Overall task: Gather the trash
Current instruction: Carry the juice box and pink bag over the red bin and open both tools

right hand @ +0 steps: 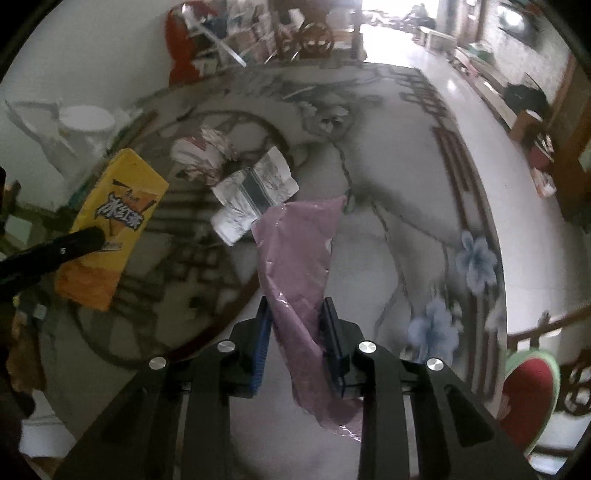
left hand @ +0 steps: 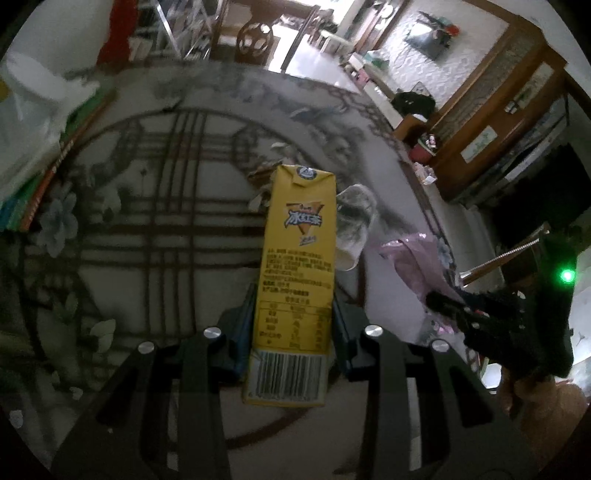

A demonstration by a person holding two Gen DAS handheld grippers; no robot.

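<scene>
left gripper (left hand: 293, 325) – clamped on yellow rectangular drink carton (left hand: 297, 266) | right gripper (right hand: 295, 332) – gripping pink plastic bag (right hand: 295, 251) | crumpled white paper (right hand: 255, 192) beyond on far side of round patterned table (right hand: 388, 192)

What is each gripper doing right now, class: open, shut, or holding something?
Left gripper: shut on the yellow drink carton.
Right gripper: shut on the pink plastic bag.

dim room | blown-out doorway (right hand: 391, 29) backlight | soft blur | fisheye-warped edges
</scene>
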